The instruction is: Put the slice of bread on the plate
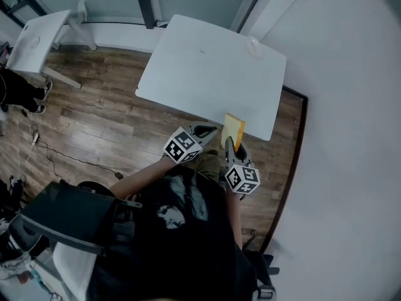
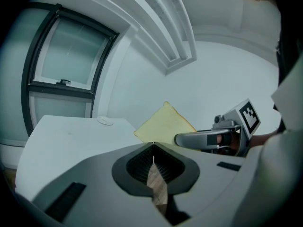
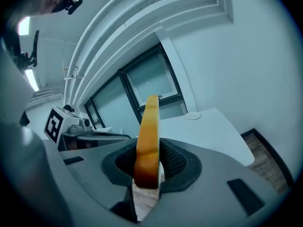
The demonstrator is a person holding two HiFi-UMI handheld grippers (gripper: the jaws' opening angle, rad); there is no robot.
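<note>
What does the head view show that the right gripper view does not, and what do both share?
Head view only: a second white table, the person's black shirt, and the right tool's marker cube. Right gripper view only: ceiling beams, and that tool's ribbed pads pressed on the bread slice, seen edge-on. Both: the bread slice, the large white table and the left tool.

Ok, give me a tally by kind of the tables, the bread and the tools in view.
Tables: 2, the near table and the far table
Bread: 1, the bread slice
Tools: 2, the left tool and the right tool
Total: 5
</note>
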